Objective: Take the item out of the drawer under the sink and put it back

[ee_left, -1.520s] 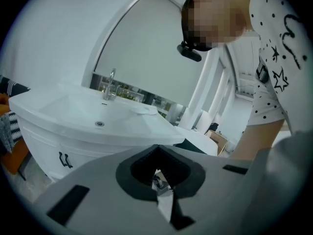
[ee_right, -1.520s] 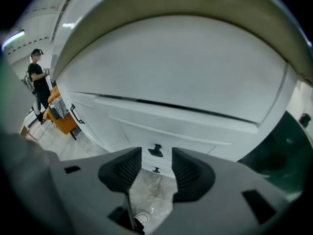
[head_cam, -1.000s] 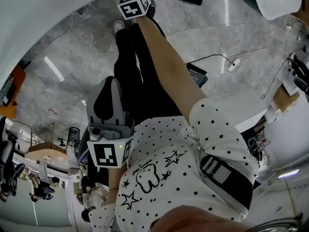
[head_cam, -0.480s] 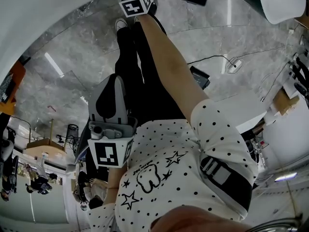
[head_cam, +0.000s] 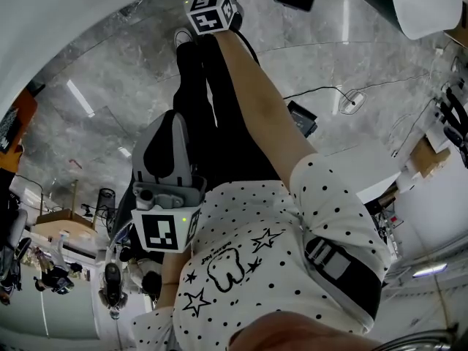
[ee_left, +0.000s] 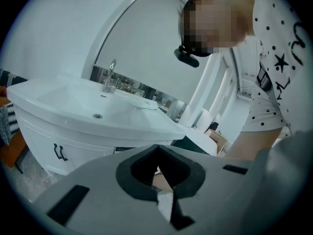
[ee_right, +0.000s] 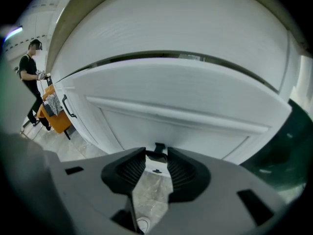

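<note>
Biggest thing here is the white curved sink cabinet (ee_left: 34, 136), sitting at the left of the left gripper view with its white basin (ee_left: 63, 102) on top. Up close it fills most of the right gripper view.

The white panelled drawer front (ee_right: 176, 126) under the rim is mid-frame there and shut, so the item inside is hidden.

My right gripper (ee_right: 156, 156) is at the bottom centre. Its jaws have just been closing and are now narrow around the small dark drawer handle (ee_right: 159, 148), with the pads looking like they touch it on both sides.

My left gripper (ee_left: 157, 148), bottom centre of its own view, has its tips together on nothing. In the head view it's lower left beside my white dotted shirt (head_cam: 292, 225).
</note>
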A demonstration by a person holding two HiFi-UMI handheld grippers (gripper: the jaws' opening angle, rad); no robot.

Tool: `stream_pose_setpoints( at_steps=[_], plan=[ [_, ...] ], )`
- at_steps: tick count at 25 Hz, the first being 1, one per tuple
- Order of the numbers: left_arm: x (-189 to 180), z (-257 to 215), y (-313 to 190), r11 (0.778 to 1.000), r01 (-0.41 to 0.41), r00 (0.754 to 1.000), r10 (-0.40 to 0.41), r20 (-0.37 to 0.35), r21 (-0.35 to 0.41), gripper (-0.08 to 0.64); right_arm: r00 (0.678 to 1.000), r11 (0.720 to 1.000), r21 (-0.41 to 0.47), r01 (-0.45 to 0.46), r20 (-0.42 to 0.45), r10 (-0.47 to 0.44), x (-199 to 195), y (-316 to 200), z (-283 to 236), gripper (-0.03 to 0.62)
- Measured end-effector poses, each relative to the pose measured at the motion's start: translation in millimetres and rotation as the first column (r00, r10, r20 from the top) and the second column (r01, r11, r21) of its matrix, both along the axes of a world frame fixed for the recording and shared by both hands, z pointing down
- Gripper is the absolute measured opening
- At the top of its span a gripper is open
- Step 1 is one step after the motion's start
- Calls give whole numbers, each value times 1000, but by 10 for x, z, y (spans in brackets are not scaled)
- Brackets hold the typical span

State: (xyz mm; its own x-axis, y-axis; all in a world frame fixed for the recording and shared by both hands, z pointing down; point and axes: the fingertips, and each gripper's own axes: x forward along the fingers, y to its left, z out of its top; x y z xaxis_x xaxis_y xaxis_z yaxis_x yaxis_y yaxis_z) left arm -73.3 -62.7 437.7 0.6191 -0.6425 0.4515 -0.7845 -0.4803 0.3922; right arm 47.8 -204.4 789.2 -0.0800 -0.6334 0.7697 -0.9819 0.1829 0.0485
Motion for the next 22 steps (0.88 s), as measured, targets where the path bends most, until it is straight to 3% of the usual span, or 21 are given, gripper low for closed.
stream_pose_setpoints(
  at_steps=[22],
  plan=[
    [76,-81,18,998,-49,999,49,-11,39,-5,1000,999,-43,21,-10,-21,-41,696,81,144]
  ],
)
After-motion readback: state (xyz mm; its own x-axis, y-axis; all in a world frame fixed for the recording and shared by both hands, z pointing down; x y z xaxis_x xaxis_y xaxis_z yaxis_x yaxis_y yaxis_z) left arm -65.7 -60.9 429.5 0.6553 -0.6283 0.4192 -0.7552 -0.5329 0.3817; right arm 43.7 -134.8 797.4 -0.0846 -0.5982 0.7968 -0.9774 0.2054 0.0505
